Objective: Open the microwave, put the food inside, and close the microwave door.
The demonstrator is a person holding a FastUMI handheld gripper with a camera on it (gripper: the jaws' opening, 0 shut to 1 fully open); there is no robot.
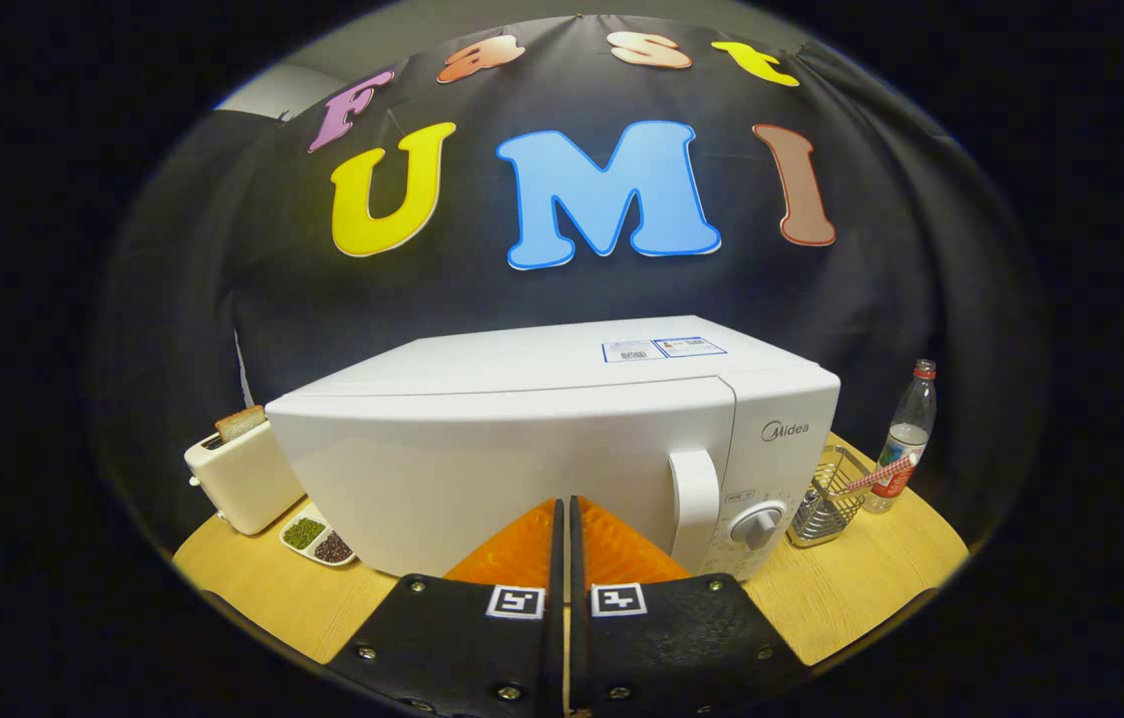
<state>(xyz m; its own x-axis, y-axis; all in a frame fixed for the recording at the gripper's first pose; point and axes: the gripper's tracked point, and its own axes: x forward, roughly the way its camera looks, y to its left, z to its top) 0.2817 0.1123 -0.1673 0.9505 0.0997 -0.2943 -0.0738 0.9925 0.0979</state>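
Observation:
A white microwave (542,439) stands on the wooden table (851,588) with its door closed. Its vertical door handle (694,507) sits just right of my fingertips, and a round knob (756,524) lies further right on the control panel. My gripper (563,519) is shut, the two fingers pressed together with nothing between them, tips close to the lower part of the door front. A small divided dish of food (318,540), with green and dark grains, rests on the table at the microwave's lower left corner.
A white toaster (240,479) with a slice of bread (240,423) in it stands left of the microwave. To the right are a wire basket (829,499) holding a striped stick and a plastic bottle (906,439).

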